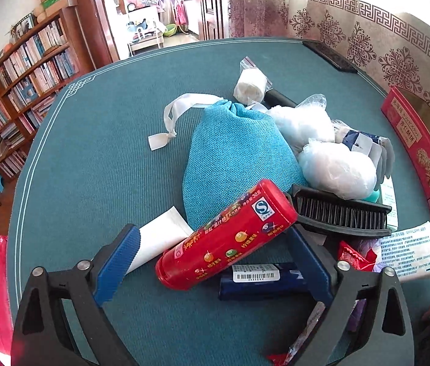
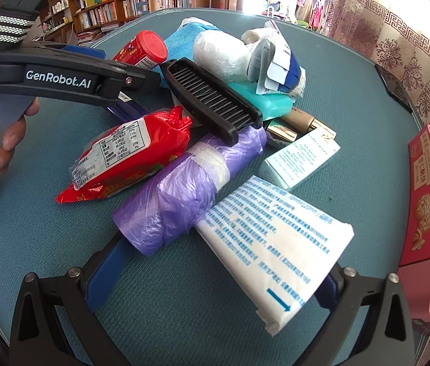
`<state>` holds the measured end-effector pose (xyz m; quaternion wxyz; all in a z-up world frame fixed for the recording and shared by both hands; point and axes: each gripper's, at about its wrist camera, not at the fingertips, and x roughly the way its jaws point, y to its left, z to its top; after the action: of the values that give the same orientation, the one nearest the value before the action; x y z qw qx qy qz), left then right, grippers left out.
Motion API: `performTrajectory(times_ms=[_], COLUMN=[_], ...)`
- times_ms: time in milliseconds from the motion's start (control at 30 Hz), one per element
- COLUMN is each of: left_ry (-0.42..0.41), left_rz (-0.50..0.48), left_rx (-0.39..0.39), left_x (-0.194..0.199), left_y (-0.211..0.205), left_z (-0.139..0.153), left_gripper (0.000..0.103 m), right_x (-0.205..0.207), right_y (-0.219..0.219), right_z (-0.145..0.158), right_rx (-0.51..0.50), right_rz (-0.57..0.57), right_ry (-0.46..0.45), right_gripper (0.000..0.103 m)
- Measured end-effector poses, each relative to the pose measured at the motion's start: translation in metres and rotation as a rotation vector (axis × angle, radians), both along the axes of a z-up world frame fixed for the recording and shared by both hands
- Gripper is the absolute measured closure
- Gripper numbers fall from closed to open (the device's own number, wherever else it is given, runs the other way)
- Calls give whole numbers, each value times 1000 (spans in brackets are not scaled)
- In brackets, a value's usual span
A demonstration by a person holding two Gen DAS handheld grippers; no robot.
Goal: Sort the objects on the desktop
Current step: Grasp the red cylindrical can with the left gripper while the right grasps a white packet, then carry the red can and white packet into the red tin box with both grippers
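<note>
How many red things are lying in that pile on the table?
2: a red tube leaning on the blue pouch, and a red snack packet beside the purple roll. Others may be buried.

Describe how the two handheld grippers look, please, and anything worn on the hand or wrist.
Both grippers are black plastic frames with silver bolts and two fingers faced with blue ribbed pads. The left gripper, seen from the right wrist camera, carries white lettering "GenRobot.AI" on its side. A black strap with white woven stripes sits above its handle. The right gripper has the same build.
</note>
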<state>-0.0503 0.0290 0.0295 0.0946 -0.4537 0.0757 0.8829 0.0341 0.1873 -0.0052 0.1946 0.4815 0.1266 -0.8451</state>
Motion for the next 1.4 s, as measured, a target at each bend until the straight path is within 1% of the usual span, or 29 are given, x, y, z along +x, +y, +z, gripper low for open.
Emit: performTrajectory(times_ms=[33,67,100,133,167,233,333,433,467,500,533,567,600,667,733,833,933,967,1033,1067,1167,1300,1333,1367,1400], left_ry=[-12,-5,13,22,27,42,81,131,140,145,147,149,146,123,82,27,5,4,-3,-5,-16,-41,-47,-50,-48], left_rz=[3,-1,-8,-20,-35,-55,-76,-92,-95,-98,-93,-86,-76,-56,-33,8,33,36,36,36,39,47,49,51,51], left_rx=[12,15,7,-3,-8,4,40,108,132,152,164,168,170,191,228,288,329,338,341,339,328,312,304,299,291], left_x=[-3,-3,0,2,5,9,19,30,32,33,33,33,32,27,19,9,5,4,3,2,-1,-4,-6,-6,-6], left_y=[-2,-2,-2,1,2,4,-1,-8,-9,-11,-9,-11,-11,-17,-21,-32,-38,-39,-38,-37,-35,-34,-34,-34,-33], left_z=[-3,-6,-5,-6,-5,-6,0,12,16,18,19,18,16,12,6,-1,-5,-5,-7,-8,-7,-5,-5,-5,-4], left_gripper=[24,25,28,37,41,55,64,66,66,66,66,66,66,66,66,66,66,66,66,66,66,66,66,66,66], right_x=[0,0,0,0,1,3,6,8,8,12,13,18,20,23,20,9,7,10,7,-1,-5,0,-1,-2,-2], right_y=[0,0,0,1,2,5,11,22,25,25,25,22,20,19,22,24,42,57,68,62,64,90,91,92,96], right_z=[0,0,0,0,0,0,1,4,5,12,12,24,24,21,14,20,24,20,19,21,23,29,28,28,26], right_rx=[0,0,-1,-2,-6,-16,-47,-118,-139,-161,-167,-167,-161,-164,-187,-238,-353,-396,-479,-518,-620,-746,-770,-780,-774], right_rz=[0,0,0,0,0,-2,-3,-12,-12,-8,-3,4,9,21,26,19,1,-3,-13,-16,-19,-33,-45,-61,-82], right_ry=[0,0,0,1,2,3,3,-5,-6,-7,-5,-2,4,10,5,-16,-61,-77,-105,-119,-131,-132,-135,-142,-155], right_gripper=[0,0,0,0,0,0,0,1,3,5,9,14,16,26,30,32,32,32,32,32,33,33,35,41,45])
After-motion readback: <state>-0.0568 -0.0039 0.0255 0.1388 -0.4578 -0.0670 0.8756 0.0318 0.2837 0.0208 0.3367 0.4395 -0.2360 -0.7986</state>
